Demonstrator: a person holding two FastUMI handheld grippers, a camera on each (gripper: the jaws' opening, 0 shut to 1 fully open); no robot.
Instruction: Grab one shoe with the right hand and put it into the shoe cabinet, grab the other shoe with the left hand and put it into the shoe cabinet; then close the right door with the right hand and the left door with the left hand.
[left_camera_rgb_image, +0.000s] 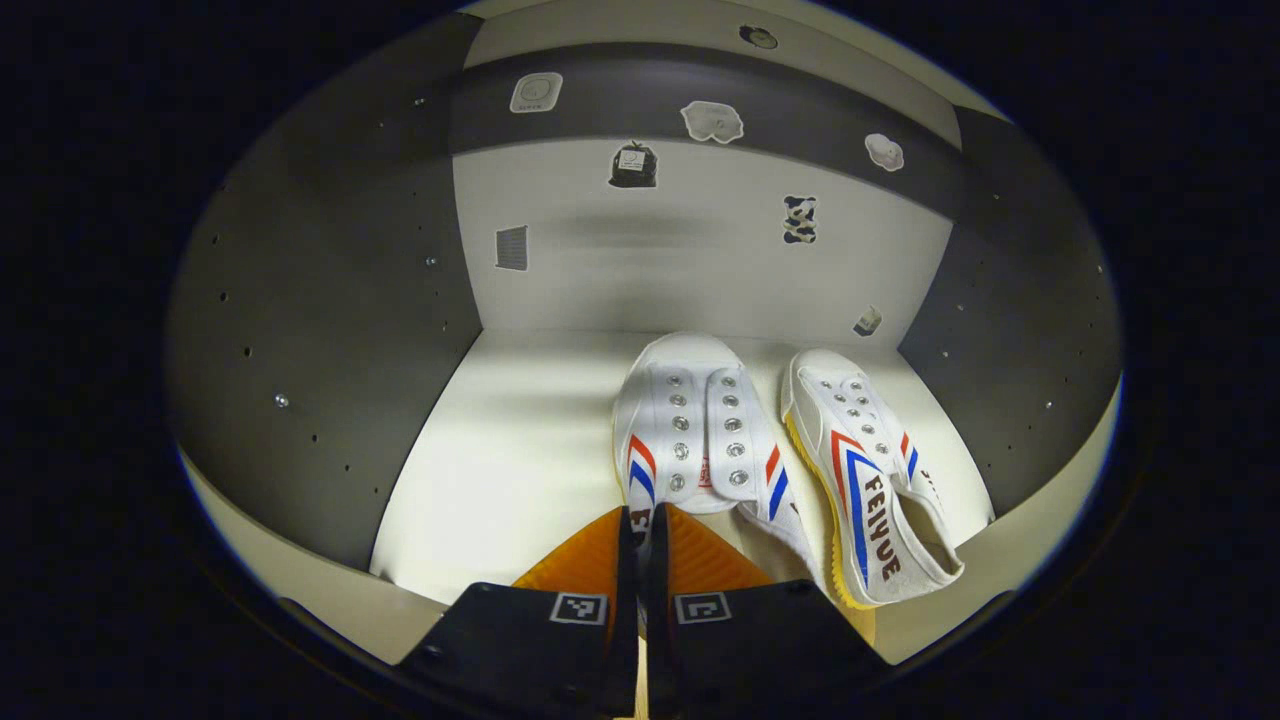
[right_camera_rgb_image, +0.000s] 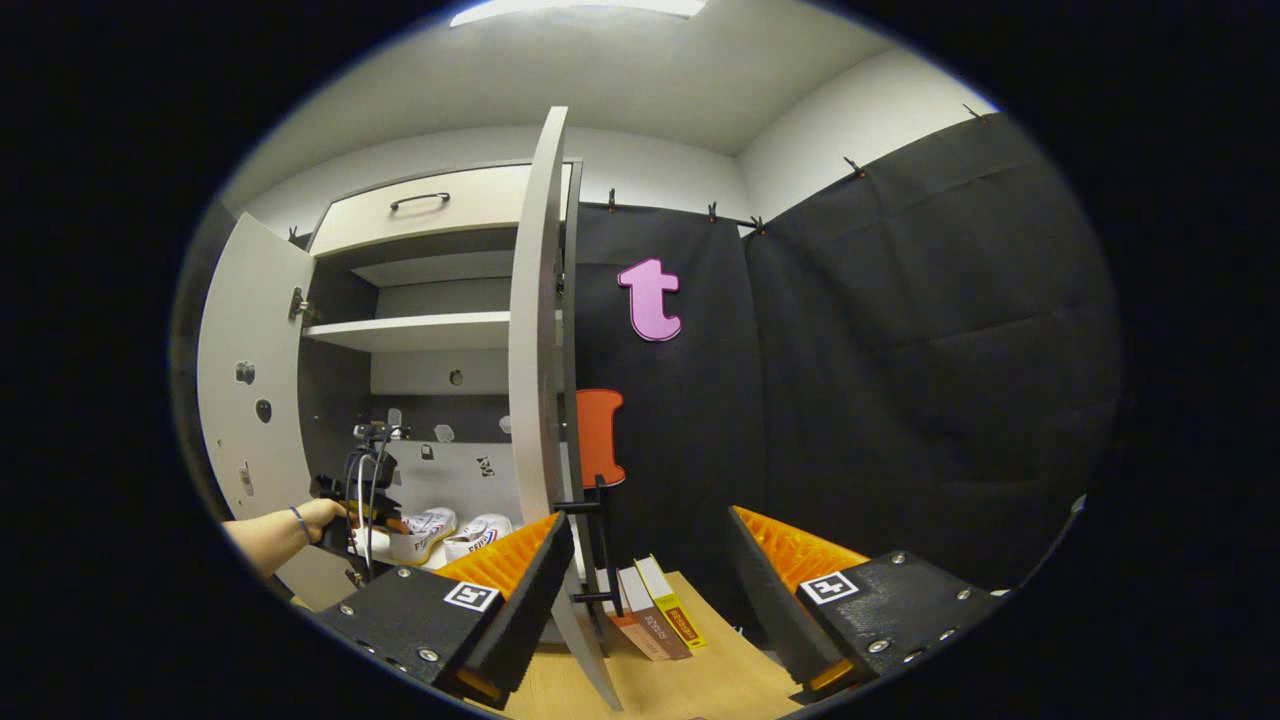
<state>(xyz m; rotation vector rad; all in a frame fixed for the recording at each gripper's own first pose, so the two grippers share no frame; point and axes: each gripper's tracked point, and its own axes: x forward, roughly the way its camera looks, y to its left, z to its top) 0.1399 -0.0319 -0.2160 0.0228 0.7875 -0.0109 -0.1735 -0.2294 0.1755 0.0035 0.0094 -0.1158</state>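
While both white canvas shoes (left_camera_rgb_image: 690, 430) sit shelved, soft and light, left claw (left_camera_rgb_image: 640, 530) pinches one's collar; right claw (right_camera_rgb_image: 650, 560) gapes empty.

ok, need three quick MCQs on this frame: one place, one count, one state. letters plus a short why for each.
1. Where do the white sneakers lie?
A. on the upper shelf
B. on the bottom shelf of the shoe cabinet
C. on the wooden floor outside

2. How many sneakers are in the cabinet?
A. one
B. two
C. three

3. How does the cabinet's right door stand?
A. shut
B. open
C. taken off

Key:
1 B: both lie side by side on the bottom shelf, toes toward the back wall.
2 B: the left gripper view shows a pair, the second sneaker beside the first.
3 B: the right gripper view shows the door swung out edge-on, with the right gripper open beside it; the left gripper is shut on the heel of one sneaker.
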